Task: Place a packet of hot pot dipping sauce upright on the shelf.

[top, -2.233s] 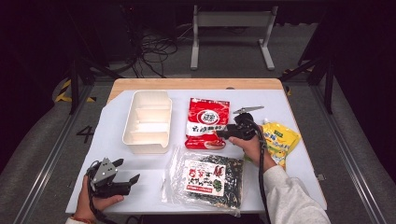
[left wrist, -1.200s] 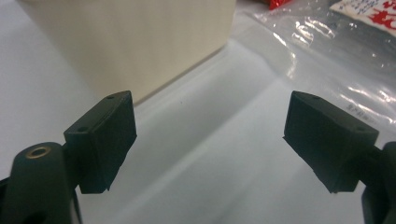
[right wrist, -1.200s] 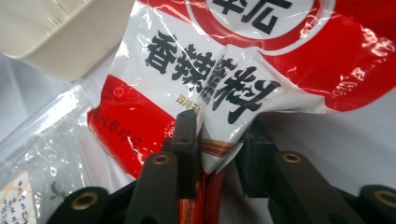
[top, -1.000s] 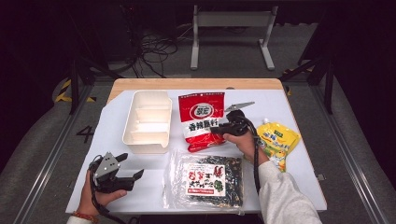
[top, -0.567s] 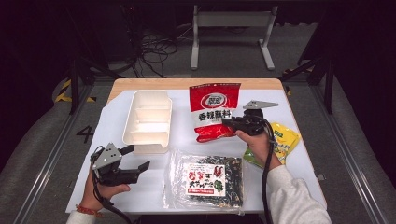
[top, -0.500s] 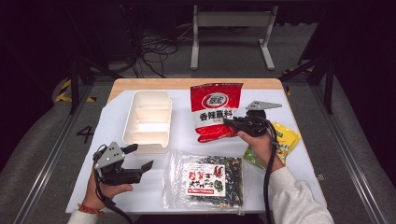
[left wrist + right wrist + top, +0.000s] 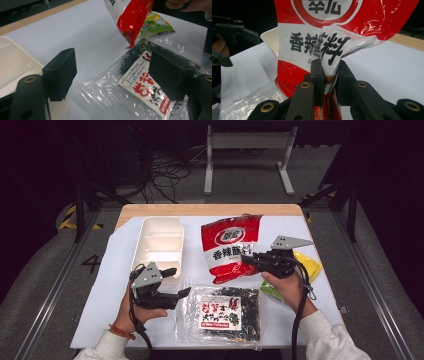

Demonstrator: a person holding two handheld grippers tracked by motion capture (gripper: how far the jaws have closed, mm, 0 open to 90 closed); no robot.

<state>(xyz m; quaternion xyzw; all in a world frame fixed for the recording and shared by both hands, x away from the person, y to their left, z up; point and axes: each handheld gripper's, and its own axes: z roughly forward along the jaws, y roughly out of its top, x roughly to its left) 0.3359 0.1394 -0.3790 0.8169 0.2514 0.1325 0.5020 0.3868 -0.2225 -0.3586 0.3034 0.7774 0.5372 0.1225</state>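
Note:
My right gripper [image 7: 246,259] is shut on the lower edge of a red-and-white snack bag [image 7: 227,245], which hangs upright above the table's middle. In the right gripper view the pads [image 7: 317,72] pinch the crumpled bag [image 7: 324,32]. My left gripper [image 7: 180,281] hovers at the front left, open, beside a clear bag of dark seaweed [image 7: 222,312] with a red-and-white label. Its jaws have just been closing a little, with nothing between them; in the left gripper view the seaweed bag [image 7: 142,82] lies beyond them and the red bag's corner [image 7: 130,17] hangs above.
A white divided tray [image 7: 141,245] stands empty at the back left, close behind my left gripper. A yellow-green packet [image 7: 310,265] lies under my right hand near the table's right edge. The light table cover [image 7: 110,290] is bare at the front left.
My right gripper has lifted the red bag off the table and carried it up and to the right. My left hand has risen and moved right, toward the seaweed bag.

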